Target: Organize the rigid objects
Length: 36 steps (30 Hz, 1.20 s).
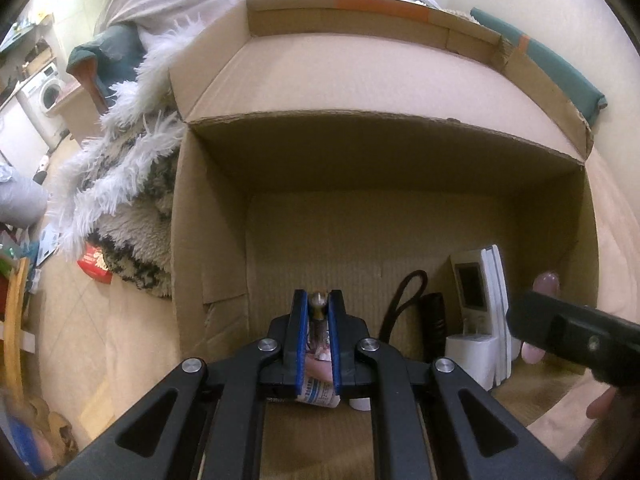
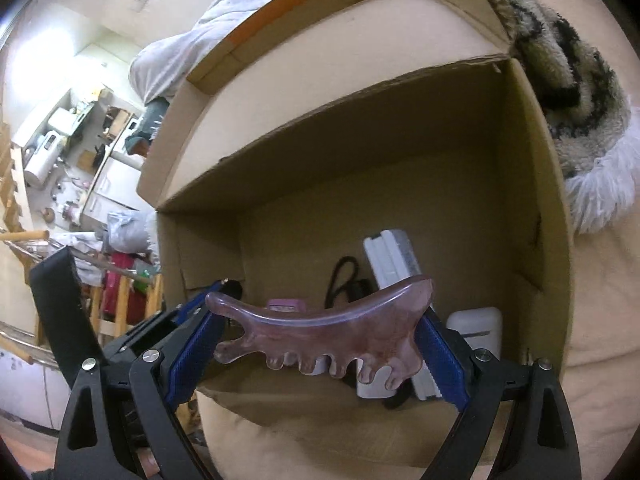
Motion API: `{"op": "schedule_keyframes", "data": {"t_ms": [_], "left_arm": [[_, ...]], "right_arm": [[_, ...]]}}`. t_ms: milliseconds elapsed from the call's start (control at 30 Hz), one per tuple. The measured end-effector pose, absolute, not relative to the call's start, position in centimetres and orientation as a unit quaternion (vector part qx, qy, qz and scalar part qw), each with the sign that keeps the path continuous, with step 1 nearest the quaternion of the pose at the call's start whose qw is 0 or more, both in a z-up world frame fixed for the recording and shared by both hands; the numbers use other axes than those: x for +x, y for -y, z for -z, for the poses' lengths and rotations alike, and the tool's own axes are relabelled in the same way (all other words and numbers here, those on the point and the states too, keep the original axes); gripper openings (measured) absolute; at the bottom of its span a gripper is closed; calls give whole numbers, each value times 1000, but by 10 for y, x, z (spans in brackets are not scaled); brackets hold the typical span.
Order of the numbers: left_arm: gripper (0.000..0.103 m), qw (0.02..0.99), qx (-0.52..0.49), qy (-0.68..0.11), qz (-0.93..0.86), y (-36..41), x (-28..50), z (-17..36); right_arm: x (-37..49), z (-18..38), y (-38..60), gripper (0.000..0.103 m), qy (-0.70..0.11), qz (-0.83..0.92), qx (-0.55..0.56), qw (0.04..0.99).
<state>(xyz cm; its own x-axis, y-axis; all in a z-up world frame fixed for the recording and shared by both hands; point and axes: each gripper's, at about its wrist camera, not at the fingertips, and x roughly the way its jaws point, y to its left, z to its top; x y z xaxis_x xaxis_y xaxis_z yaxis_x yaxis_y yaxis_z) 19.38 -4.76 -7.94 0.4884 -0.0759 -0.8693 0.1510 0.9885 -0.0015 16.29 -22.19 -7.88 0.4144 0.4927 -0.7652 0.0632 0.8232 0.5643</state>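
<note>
Cardboard box (image 2: 536, 184) backs right-view's clamped comb (image 2: 320, 336); left jaws pinch perhaps a tube (image 1: 319, 316).

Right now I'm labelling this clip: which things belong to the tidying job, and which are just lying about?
Job:
open brown cardboard box
purple comb-edged scraper in right gripper
small printed tube in left gripper
white remote control, already boxed

Lying about:
shaggy white-and-black rug
white washing machine
</note>
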Motion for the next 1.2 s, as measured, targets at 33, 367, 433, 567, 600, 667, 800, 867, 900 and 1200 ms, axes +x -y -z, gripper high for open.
{"op": "schedule_keyframes", "data": {"t_ms": [33, 367, 433, 567, 600, 667, 800, 867, 900, 1200], "left_arm": [[13, 860, 38, -504, 65, 49, 193, 79], [63, 865, 53, -497, 48, 53, 190, 72], [63, 876, 62, -477, 40, 52, 184, 60], [71, 898, 86, -431, 27, 56, 173, 39], [71, 899, 85, -428, 28, 56, 171, 38], [71, 897, 76, -433, 37, 54, 170, 36], [71, 893, 60, -445, 15, 44, 174, 37], [71, 892, 52, -450, 0, 37, 174, 36], [71, 888, 44, -458, -3, 33, 175, 34], [71, 913, 2, -407, 15, 2, 133, -21]], "right_arm": [[164, 79, 223, 99, -525, -133, 267, 797], [168, 82, 221, 99, -535, -122, 254, 796], [169, 83, 221, 99, -535, -119, 255, 796], [168, 73, 218, 103, -518, -121, 247, 810], [168, 72, 216, 103, -518, -123, 242, 811], [169, 71, 214, 103, -515, -127, 243, 812], [166, 65, 222, 103, -498, -111, 241, 825], [162, 63, 228, 103, -490, -105, 246, 830], [161, 61, 229, 103, -490, -102, 245, 831], [124, 10, 239, 103, -454, -85, 200, 864]]}}
